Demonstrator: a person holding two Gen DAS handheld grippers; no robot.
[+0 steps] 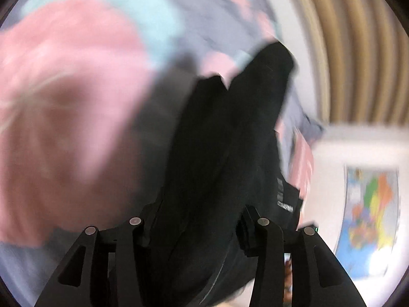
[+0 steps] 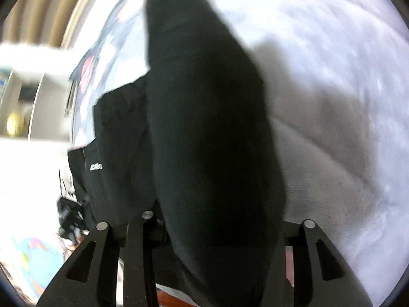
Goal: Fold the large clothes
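I have the black garment (image 1: pixel 219 153) pinched in both sets of jaws, nearly closed, hanging above the bed (image 2: pixel 345 76). I'd keep tension even and lay it flat.

The garment (image 1: pixel 217 140) hangs down the frame's middle between the left tool (image 1: pixel 199 225) fingers, the bed (image 1: pixel 199 12) behind at upper left, a map (image 1: pixel 370 217) at lower right.
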